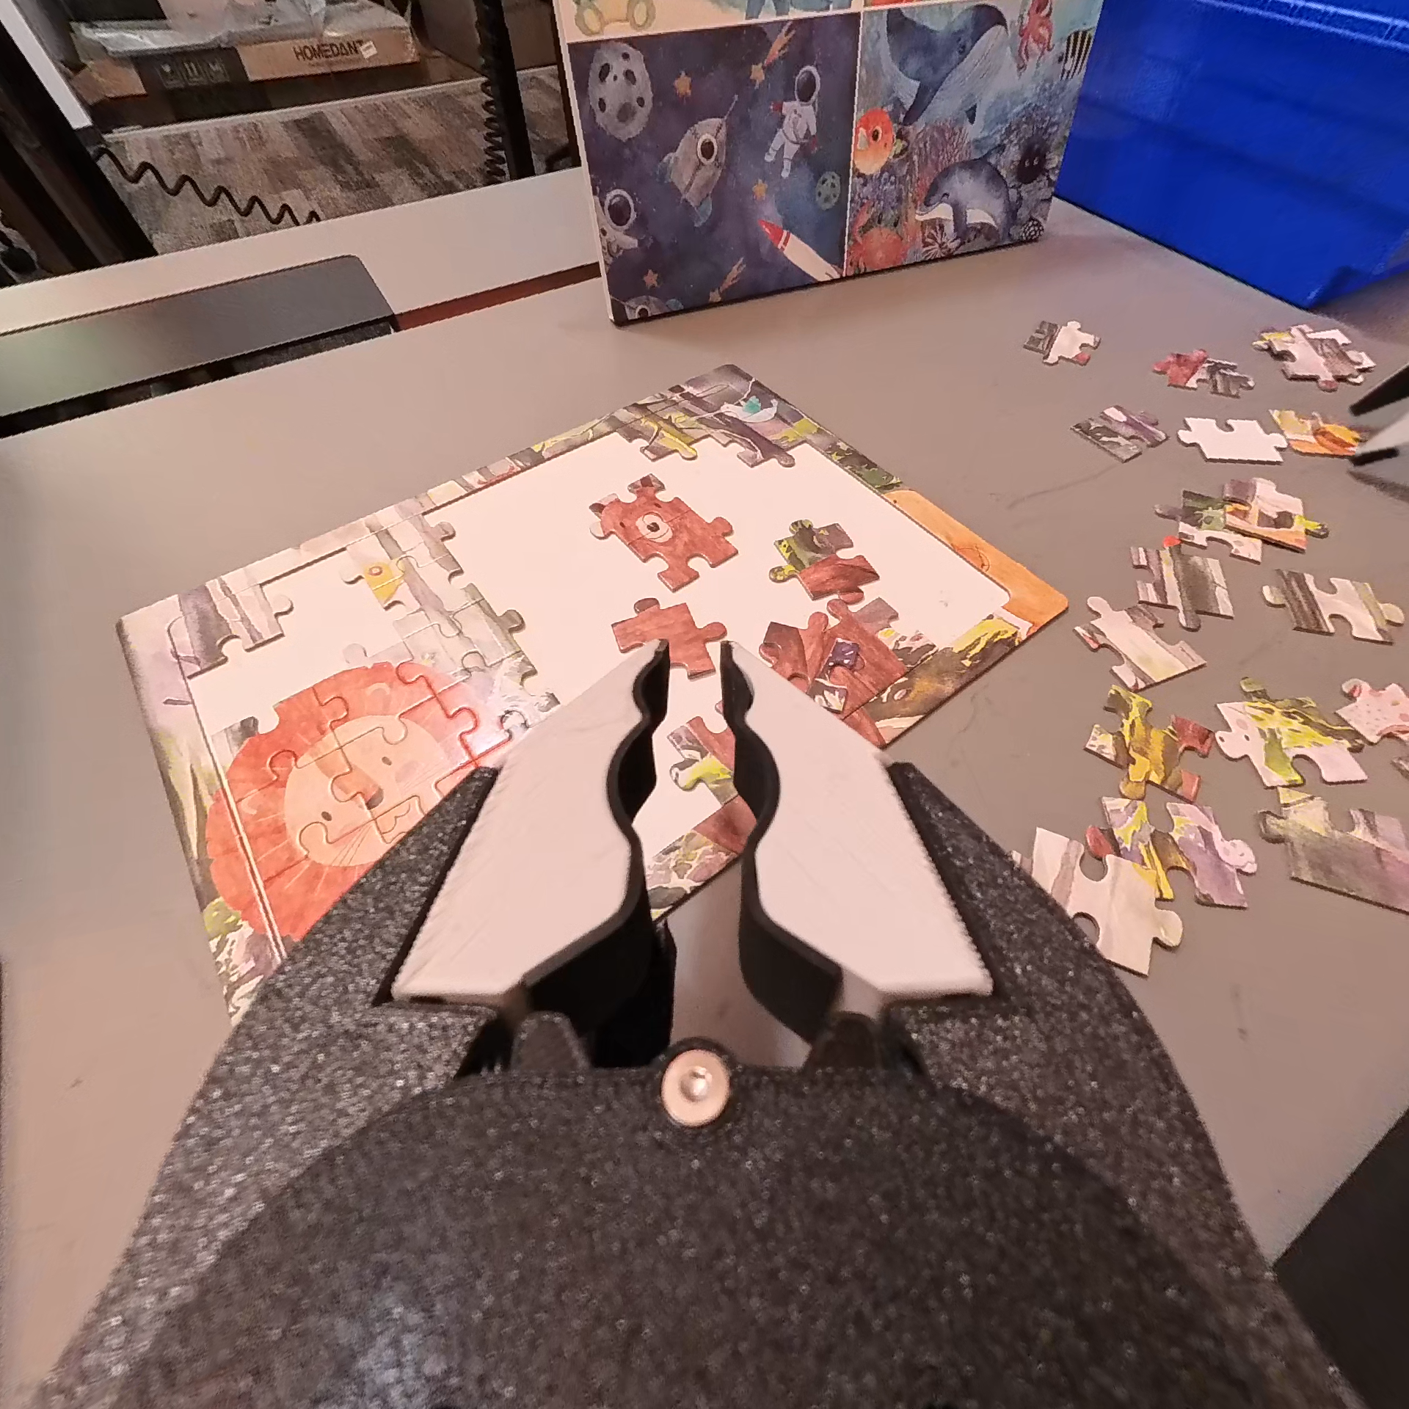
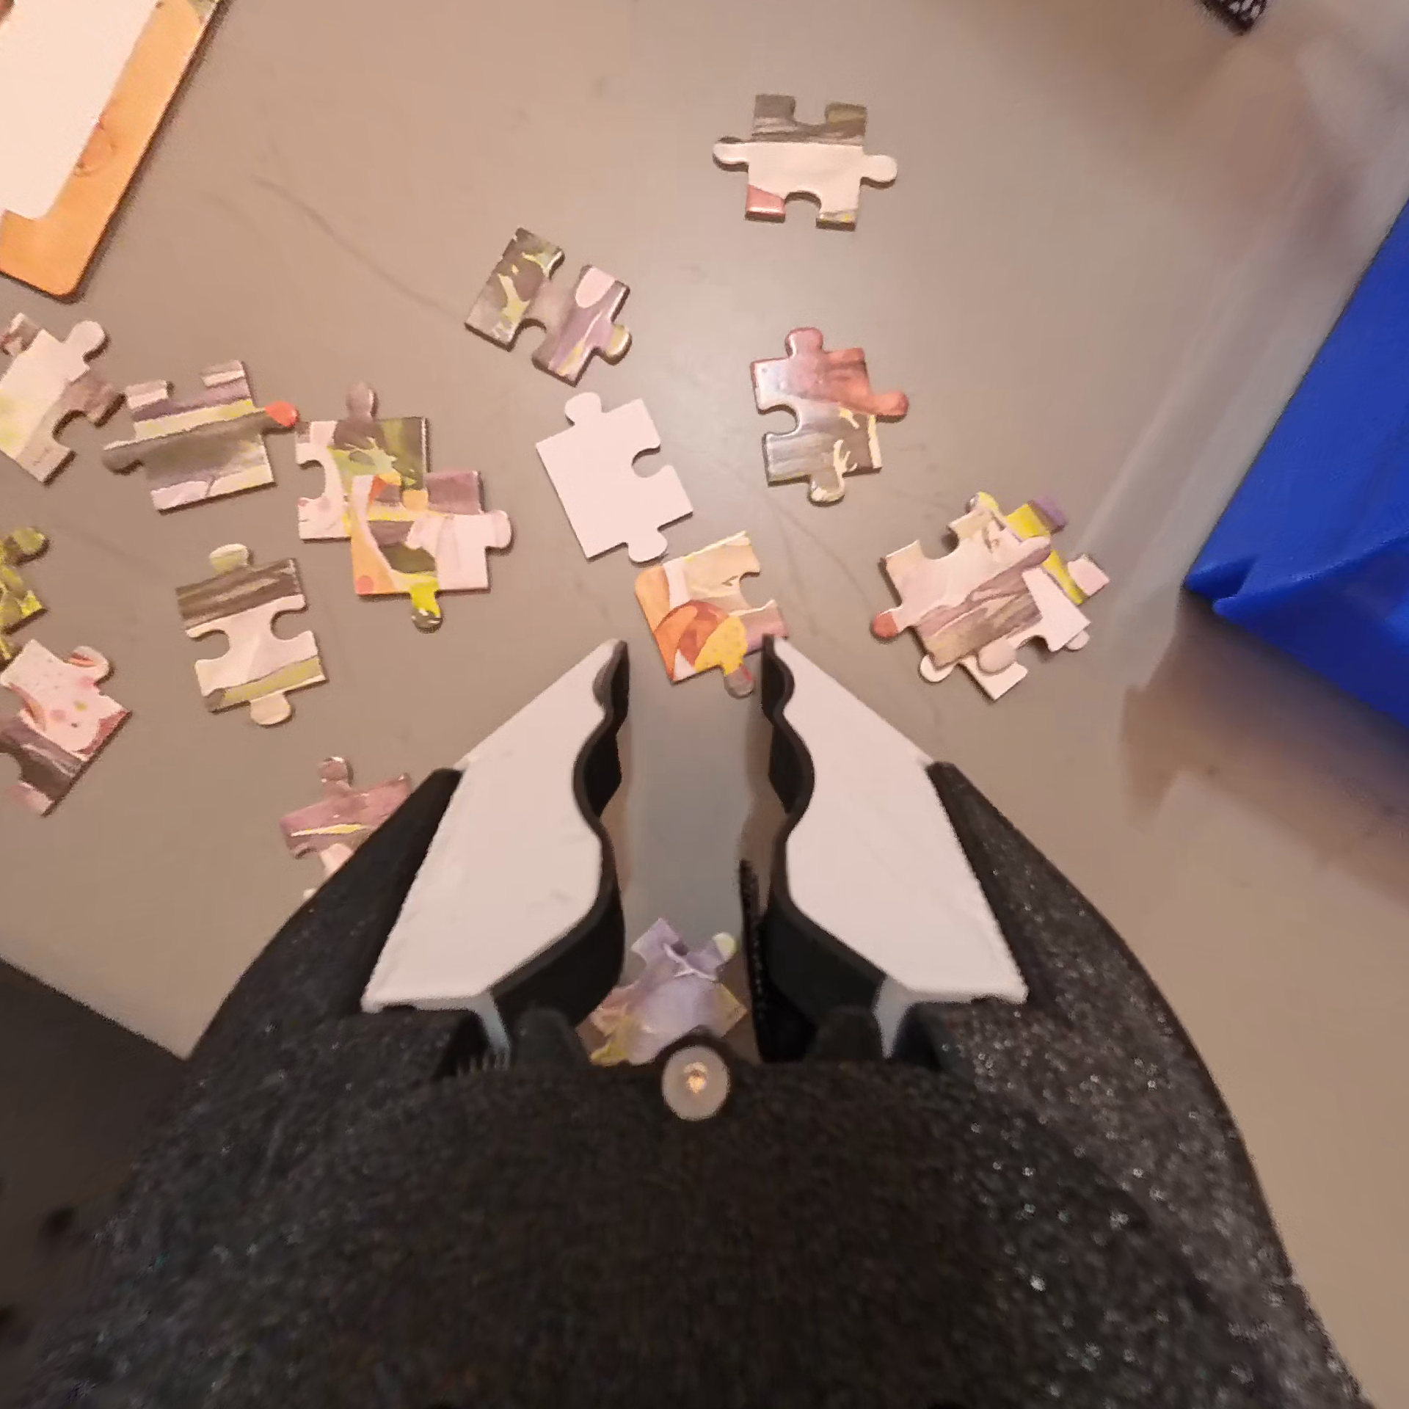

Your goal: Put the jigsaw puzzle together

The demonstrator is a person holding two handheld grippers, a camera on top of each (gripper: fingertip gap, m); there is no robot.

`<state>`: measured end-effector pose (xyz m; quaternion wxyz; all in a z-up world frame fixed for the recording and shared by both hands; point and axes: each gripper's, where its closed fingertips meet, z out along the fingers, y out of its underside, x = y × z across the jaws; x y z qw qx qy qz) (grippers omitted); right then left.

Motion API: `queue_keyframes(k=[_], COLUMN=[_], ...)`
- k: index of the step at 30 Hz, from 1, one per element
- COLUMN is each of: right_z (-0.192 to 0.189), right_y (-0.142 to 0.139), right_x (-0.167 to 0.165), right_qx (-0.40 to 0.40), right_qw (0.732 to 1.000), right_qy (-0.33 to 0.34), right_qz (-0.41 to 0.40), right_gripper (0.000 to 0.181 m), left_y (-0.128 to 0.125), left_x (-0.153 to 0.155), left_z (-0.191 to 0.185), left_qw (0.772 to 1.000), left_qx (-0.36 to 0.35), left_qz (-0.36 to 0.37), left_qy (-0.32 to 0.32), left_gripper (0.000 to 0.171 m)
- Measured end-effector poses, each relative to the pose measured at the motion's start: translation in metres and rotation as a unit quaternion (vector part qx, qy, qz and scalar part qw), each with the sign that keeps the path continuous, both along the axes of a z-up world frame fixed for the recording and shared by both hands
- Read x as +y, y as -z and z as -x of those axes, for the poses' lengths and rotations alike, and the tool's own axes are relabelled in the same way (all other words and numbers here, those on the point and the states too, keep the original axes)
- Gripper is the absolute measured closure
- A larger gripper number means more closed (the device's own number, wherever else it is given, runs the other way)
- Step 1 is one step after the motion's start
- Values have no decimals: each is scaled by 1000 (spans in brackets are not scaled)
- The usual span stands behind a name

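Observation:
A partly filled puzzle board (image 1: 534,534) lies on the grey table, with an orange lion (image 1: 328,785) assembled at its left. Loose brown pieces lie inside it, among them a bear-face cluster (image 1: 659,534). My left gripper (image 1: 695,652) hovers over the board, jaws slightly apart and empty, its tips just short of a single brown piece (image 1: 671,629). My right gripper (image 2: 694,656) is open and empty over scattered loose pieces (image 2: 251,633). An orange-patterned piece (image 2: 705,610) lies on the table just beyond its tips. The board's orange corner (image 2: 99,152) shows at the upper left of the right wrist view.
Several loose pieces (image 1: 1189,686) are spread right of the board, one face-down and white (image 2: 614,480). An illustrated puzzle box (image 1: 800,152) stands behind the board. A blue bin (image 1: 1258,137) sits at the far right and also shows in the right wrist view (image 2: 1311,534). The right gripper's tip (image 1: 1384,434) shows at the edge.

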<state>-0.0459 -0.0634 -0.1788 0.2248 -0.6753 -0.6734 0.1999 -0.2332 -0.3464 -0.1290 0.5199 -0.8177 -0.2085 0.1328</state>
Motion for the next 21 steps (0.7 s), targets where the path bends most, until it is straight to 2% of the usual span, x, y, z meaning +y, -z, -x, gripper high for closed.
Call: queue_keyframes(k=[7,10,12,13,14,16,18,21], right_z=[18,16,-5,-19,-27,-34,-40,-43], right_y=[1,4,4,4,4,1,-6,-8], right_x=[-1,-12,-36,-43,-38,-16,-12,-9], right_qx=[6,-2,-36,-60,-87,-119,-124,-83], right_qw=[997,989,965,952,948,959,973,994], right_qy=[-53,-149,-260,-296,-303,-257,-188,-69], right_qz=[62,20,27,39,31,13,41,31], right_gripper=[148,155,158,163,167,156,145,139], left_y=[1,1,0,0,0,0,1,1], left_x=[0,0,0,0,0,0,0,0], left_z=[0,0,0,0,0,0,0,1], left_qw=[1000,1000,1000,1000,1000,1000,1000,1000], left_qx=[-1,-2,-2,-2,-3,-4,-3,-4], left_qz=[1,0,0,-1,-1,-1,0,1], left_qy=[1,1,2,2,1,1,0,-1], left_gripper=[159,159,159,159,159,159,159,159])
